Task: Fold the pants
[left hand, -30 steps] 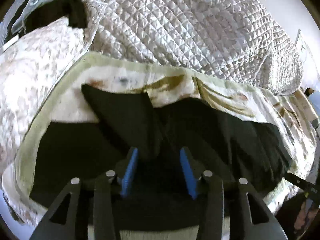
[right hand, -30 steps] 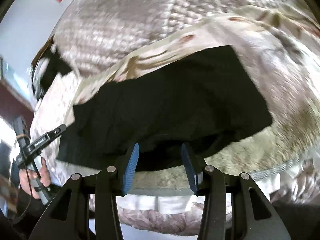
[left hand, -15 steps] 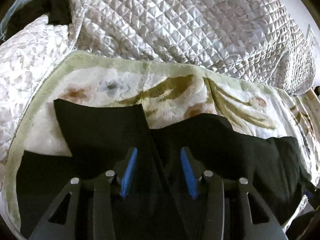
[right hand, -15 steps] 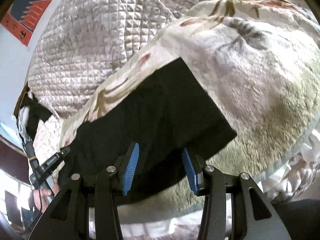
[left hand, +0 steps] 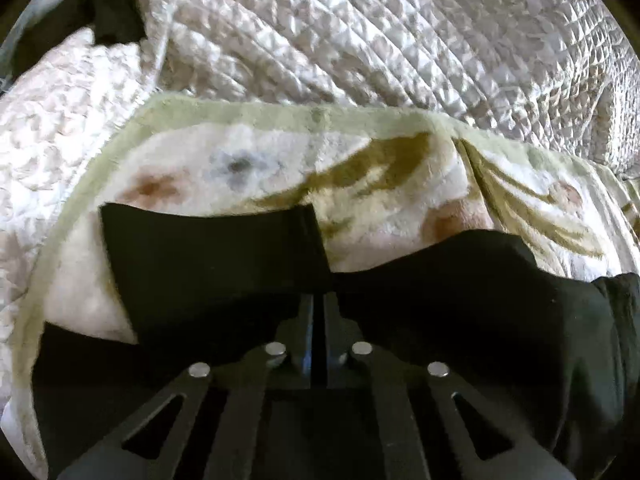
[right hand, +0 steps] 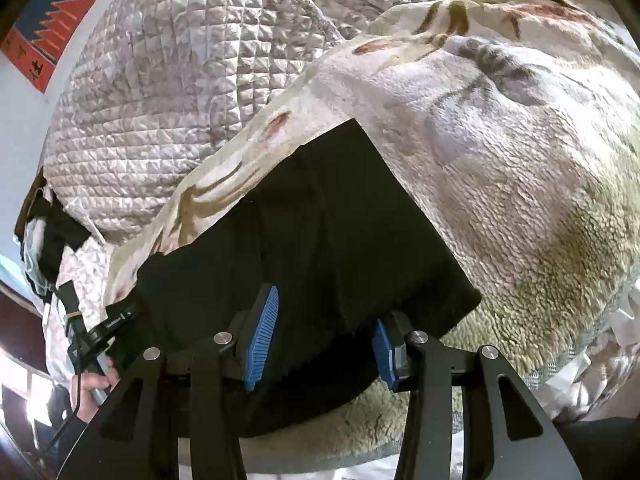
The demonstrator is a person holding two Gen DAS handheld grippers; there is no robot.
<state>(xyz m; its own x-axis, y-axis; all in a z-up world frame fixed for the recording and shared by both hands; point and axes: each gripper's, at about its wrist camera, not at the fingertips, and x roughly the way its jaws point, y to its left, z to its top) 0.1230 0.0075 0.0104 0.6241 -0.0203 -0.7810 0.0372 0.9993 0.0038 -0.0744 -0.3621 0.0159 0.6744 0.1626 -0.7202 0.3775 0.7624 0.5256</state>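
Note:
Black pants point(left hand: 460, 304) lie on a fleece floral blanket point(left hand: 360, 168) on a bed. In the left wrist view one leg point(left hand: 208, 256) points up left and the other spreads right. My left gripper point(left hand: 319, 304) is shut on the pants at the crotch where the legs meet. In the right wrist view the pants point(right hand: 340, 232) lie as a dark slab with a square end at upper right. My right gripper point(right hand: 324, 336) is open, its blue pads point(right hand: 264, 332) straddling the near edge of the cloth.
A quilted silvery bedspread point(left hand: 380, 40) is heaped behind the blanket. A red poster point(right hand: 48, 28) hangs on the wall at upper left. The other gripper and the hand holding it point(right hand: 92, 364) show at lower left of the right wrist view.
My left gripper has closed on the pants; it was open before. My right gripper has moved in over the near edge of the cloth and stays open.

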